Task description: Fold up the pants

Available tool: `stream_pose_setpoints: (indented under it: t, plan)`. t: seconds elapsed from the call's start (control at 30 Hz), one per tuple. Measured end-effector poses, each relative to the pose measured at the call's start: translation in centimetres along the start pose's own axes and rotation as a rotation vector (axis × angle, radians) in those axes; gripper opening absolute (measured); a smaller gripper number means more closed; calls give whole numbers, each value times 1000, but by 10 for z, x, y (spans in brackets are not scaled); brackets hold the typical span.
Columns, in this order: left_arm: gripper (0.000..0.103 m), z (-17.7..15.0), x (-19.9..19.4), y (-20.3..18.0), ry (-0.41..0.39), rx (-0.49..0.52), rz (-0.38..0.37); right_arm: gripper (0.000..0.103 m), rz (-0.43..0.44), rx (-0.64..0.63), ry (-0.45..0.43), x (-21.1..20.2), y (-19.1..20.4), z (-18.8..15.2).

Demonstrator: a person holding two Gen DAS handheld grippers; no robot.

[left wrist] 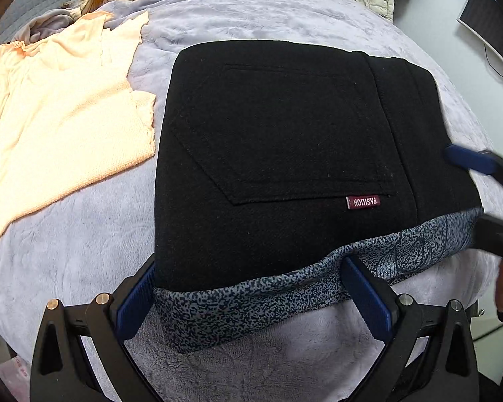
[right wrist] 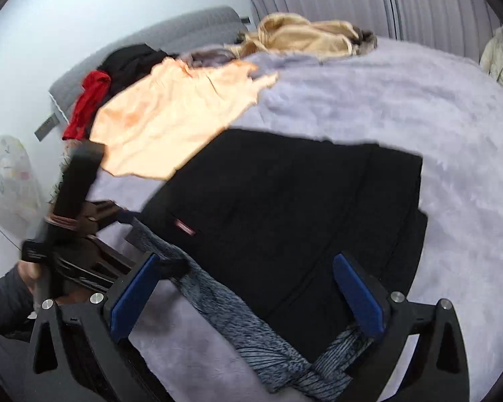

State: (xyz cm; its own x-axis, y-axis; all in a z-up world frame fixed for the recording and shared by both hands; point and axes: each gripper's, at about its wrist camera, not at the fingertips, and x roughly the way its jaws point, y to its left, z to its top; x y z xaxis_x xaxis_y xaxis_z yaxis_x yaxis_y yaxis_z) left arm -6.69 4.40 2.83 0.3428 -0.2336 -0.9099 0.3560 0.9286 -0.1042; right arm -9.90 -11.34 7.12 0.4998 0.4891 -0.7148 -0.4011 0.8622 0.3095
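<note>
Folded black pants flat on the lilac bed, thick, soft, probably limp; best pinched at the patterned near hem; left gripper and right gripper fingers apart, clamping nothing.

Folded pants lie on the blanket, shirt just left.

1. Left wrist view: close above the near edge of the pants, facing forward across the bed.
2. Right wrist view: close, low, angled from the right.
3. Shared: pants, orange cloth, bed.
</note>
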Motion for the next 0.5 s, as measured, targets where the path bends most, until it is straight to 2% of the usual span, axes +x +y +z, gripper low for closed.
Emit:
stream_pose_setpoints:
  t: [0.17,0.27,0.4,0.5]
  plan:
    - [103,-2,-1,-5,-5,15,16,103,40,36,-14,-3,-7,4]
    - [103,-2,-8,-7,-9,15,17,103,43,30,-91,-19,-3,23]
    - [103,2,-10,-14,-18,47,51,103,-85,-82,-82,-5,2,60]
    - [103,2,-4,-17,-11,39,54,103,-105,-41,-13,29,-22,80]
